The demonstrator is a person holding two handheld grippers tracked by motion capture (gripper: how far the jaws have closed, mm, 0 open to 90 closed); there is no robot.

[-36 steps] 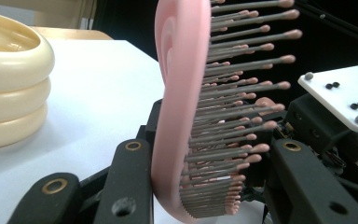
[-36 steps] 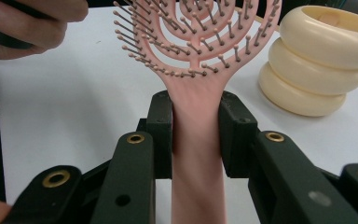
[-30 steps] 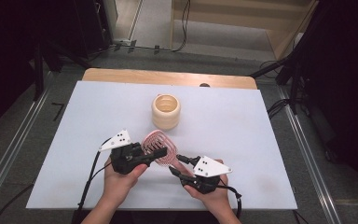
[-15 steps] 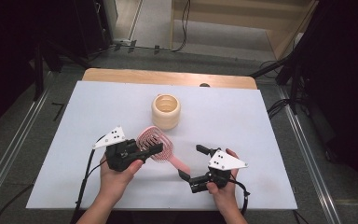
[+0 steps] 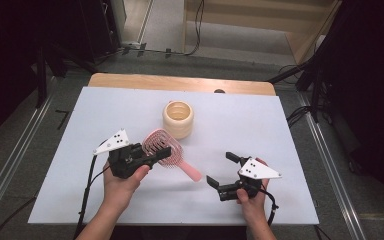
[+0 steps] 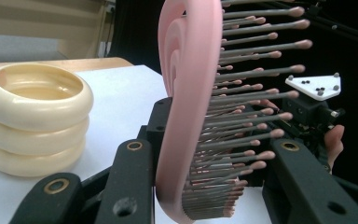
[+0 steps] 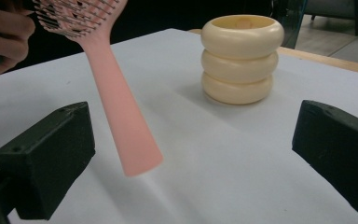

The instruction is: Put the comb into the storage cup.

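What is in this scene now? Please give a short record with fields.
held thing: pink brush, clamped by its head
holder: left hand-held gripper, shut on the brush
brush handle: free, pointing toward the right hand-held gripper
right hand-held gripper: jaws just opened, nothing between them
nearby: cream cup, upright, behind the brush
surface: white table

The hairbrush (image 6: 186, 93) looks like smooth pink plastic with a soft satin sheen; its bristles (image 6: 256, 84) are thin grey plastic pins with rounded pink tips; its handle (image 7: 121, 121) is plain, matt and even. The ribbed holder (image 7: 241, 58) is cream plastic or rubber, glossy enough to catch highlights on its three rounded rings. The left gripper (image 5: 130, 159) has matt black plastic jaws with brass-coloured metal insets; the right gripper (image 5: 225, 172) has dull black, slightly grainy pads. The table (image 5: 280, 130) top is matt white; its far edge (image 5: 180, 82) is pale wood.
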